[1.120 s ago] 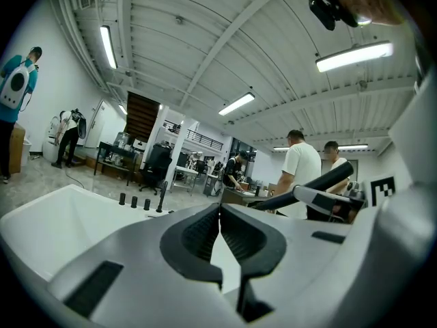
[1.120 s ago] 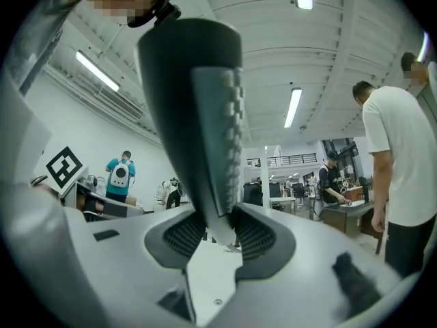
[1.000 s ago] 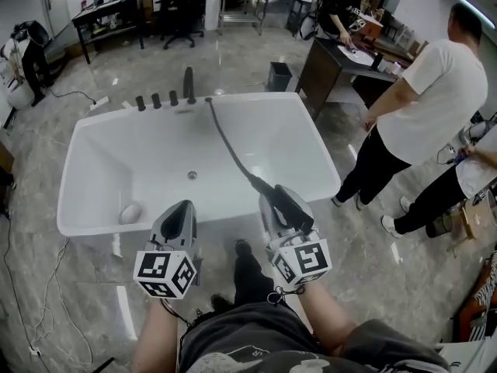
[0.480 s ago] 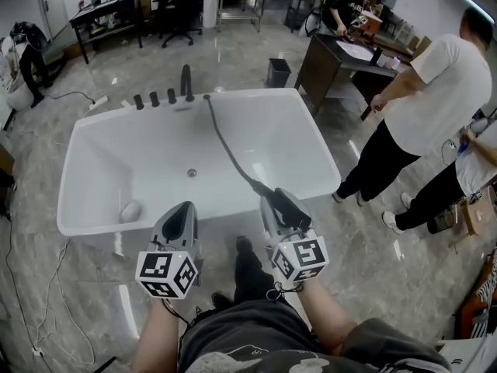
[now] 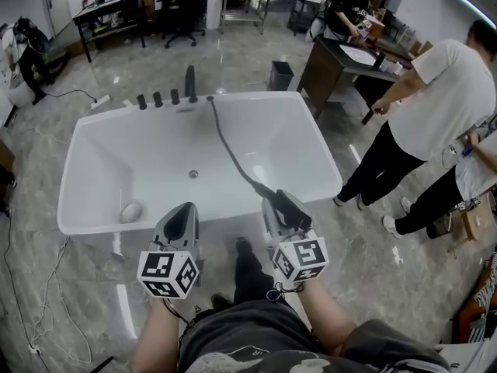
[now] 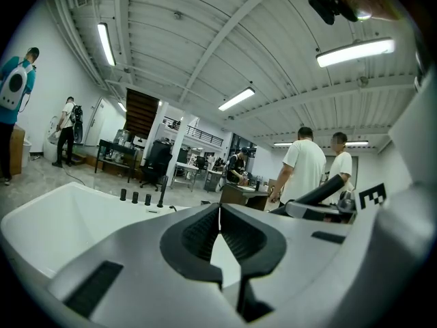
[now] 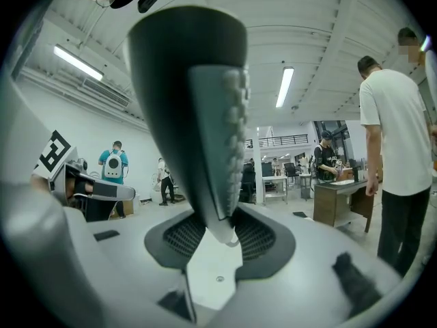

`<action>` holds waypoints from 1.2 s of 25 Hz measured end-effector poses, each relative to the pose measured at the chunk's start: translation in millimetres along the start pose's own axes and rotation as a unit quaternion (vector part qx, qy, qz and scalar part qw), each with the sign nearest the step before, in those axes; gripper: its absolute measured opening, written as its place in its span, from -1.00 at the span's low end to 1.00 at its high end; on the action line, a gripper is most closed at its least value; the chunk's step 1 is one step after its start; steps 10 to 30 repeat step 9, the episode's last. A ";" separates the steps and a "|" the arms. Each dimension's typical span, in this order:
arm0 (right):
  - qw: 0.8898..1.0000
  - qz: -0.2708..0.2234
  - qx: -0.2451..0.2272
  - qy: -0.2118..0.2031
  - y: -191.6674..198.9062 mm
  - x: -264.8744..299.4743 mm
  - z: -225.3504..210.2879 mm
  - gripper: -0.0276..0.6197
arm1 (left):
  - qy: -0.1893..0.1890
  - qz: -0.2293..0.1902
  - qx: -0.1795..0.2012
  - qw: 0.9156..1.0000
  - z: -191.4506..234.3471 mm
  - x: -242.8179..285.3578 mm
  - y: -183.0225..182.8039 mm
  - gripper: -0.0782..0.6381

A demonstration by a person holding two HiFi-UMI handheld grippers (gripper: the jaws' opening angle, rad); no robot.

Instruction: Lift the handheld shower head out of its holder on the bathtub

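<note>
Head view: right gripper (image 5: 276,208) is clamped on a black handheld shower head (image 5: 293,209), which is out of its holder and held over the near rim of the white rectangular bathtub (image 5: 93,138). A black hose (image 5: 227,146) runs from the head back across the basin to the far rim, ending beside a row of black tap fittings (image 5: 166,96). Left gripper (image 5: 183,210) is level beside the right one and carries nothing. A pale rounded lump (image 5: 130,210) lies in the tub's near left corner. Compared with a second ago, grip, hose route and tub contents are unchanged; the standing person in a white shirt (image 5: 446,92) is nearer the right edge.

Left gripper view: left gripper (image 6: 218,219) has its jaws together, with nothing between them. Bathtub (image 6: 61,214) and fittings (image 6: 146,198) lie ahead; the shower head (image 6: 321,190) shows at right.

Right gripper view: right gripper (image 7: 220,232) pinches the narrow lower end of the shower head (image 7: 198,108), which rises upright, its grey nozzle face turned rightward. Left gripper (image 7: 95,193) shows at left.
</note>
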State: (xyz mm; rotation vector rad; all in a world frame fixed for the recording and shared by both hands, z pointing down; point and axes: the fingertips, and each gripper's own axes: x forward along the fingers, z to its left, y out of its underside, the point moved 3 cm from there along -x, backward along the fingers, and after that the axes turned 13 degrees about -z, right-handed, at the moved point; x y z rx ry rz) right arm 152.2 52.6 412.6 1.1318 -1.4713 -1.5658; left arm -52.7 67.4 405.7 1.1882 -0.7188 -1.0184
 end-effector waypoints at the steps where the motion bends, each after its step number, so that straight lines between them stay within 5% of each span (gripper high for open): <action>1: 1.000 0.000 -0.001 0.001 -0.1 0.8 -0.2 -0.48 | 0.000 -0.001 0.000 1.000 0.5 0.2 -0.6 -0.74; 30: 1.000 0.003 0.008 -0.003 5.2 4.2 9.8 -0.48 | -0.001 0.003 -0.003 1.000 9.3 -6.3 -1.4 -0.74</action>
